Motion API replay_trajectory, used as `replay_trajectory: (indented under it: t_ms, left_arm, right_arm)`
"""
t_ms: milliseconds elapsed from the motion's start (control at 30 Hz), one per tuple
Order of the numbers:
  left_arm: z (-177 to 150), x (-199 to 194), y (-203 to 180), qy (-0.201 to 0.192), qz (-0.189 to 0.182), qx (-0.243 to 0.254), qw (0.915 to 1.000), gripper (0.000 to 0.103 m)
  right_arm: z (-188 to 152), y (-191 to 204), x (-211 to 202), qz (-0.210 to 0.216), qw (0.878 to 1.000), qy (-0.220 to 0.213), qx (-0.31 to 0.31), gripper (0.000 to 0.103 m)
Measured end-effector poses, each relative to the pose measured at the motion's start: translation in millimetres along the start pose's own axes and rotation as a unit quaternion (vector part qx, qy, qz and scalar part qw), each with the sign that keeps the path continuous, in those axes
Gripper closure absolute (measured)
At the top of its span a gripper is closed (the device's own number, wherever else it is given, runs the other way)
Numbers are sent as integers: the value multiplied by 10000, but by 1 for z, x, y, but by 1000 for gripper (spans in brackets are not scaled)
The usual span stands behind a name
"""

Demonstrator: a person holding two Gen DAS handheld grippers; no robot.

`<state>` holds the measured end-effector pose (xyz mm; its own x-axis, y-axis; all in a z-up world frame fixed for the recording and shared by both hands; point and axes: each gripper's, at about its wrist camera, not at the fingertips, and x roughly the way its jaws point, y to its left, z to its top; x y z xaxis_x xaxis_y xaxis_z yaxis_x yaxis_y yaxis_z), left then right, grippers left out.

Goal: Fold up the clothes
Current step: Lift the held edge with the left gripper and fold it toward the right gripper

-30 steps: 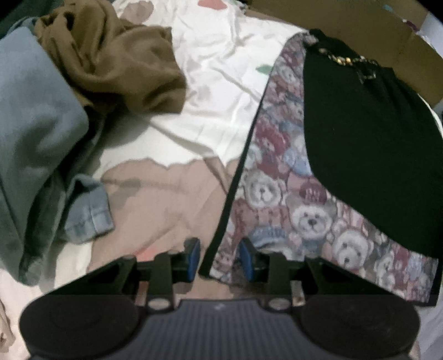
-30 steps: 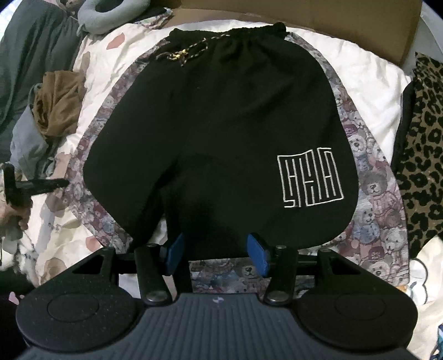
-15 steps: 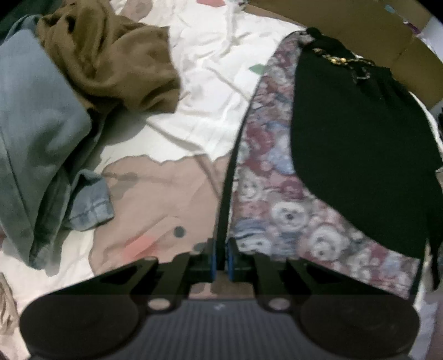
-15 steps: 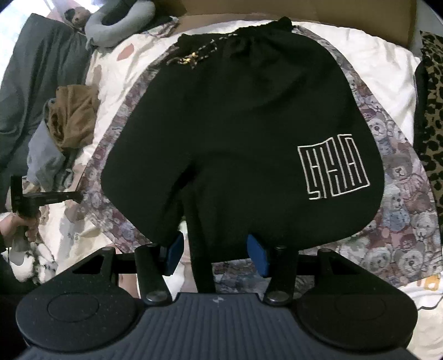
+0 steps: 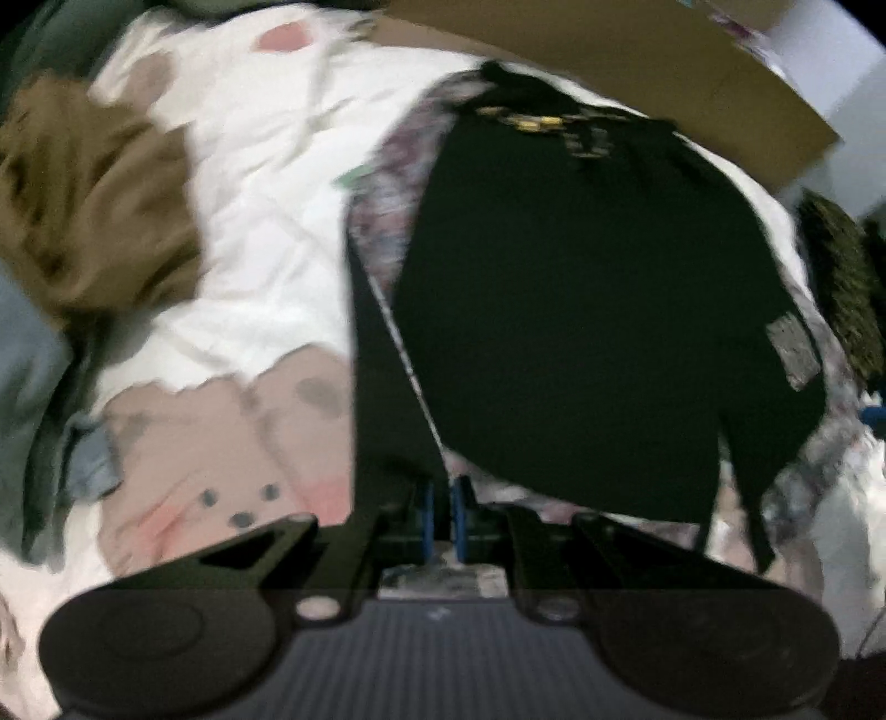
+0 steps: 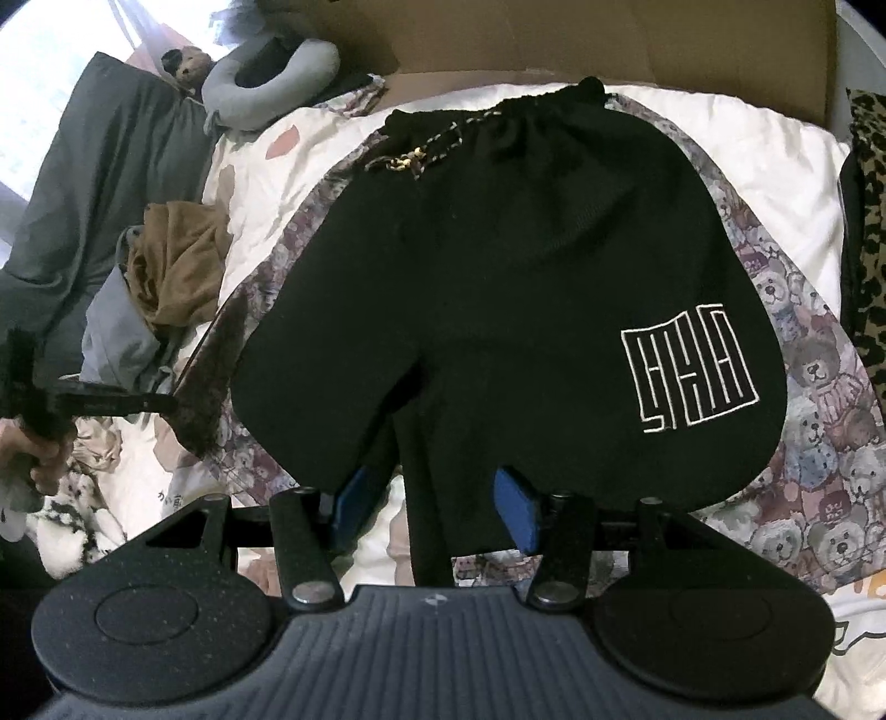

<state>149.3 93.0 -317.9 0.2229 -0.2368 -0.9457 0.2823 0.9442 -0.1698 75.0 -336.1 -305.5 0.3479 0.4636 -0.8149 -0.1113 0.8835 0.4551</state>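
Black shorts with a white line logo lie flat on a teddy-bear print cloth spread over the bed. My left gripper is shut on the black-trimmed left edge of the bear cloth and holds that corner raised off the bed. The right wrist view shows the same gripper at the far left, in a person's hand, with the corner hanging from it. My right gripper stands open at the shorts' near hem. A black strip of the shorts runs between its blue pads, which do not press on it.
A brown garment and a blue-grey one are heaped at the left on the white patterned sheet. A grey neck pillow and cardboard lie at the back. Leopard-print fabric lies along the right edge.
My left gripper closed on the bear cloth's edge, then rose and swung right, lifting that corner. My right gripper stayed open in about the same place.
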Motion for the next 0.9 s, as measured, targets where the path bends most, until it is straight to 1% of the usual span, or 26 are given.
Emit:
replay_trajectory:
  t_ms: [200,367,533,667,800,900]
  left_arm:
    - [21,-2,-42,-75,-436,181,9989,96]
    - [35,5,-72,-76,-643,361,9973,96]
    - [45,14,-93,1,-874,409,9953,96]
    - [55,20,-111,97,-1228,223,9921,96]
    - [62,25,-134,87,-1532,285,9877,96]
    - [65,30,-149,125,-1671,341,9853,96]
  right_arm:
    - [-6,1,4,-7,10000,-5,45,45]
    - [-9,2,5,0,10000,4,-10,45]
    - [-8,3,4,59,9999,-103,-1,45]
    - [-8,1,7,101,9999,-96,-2,45]
    - [-10,-2,13,152,9998,-102,54,45]
    - [-12,-2,16,250,9996,-133,90,45]
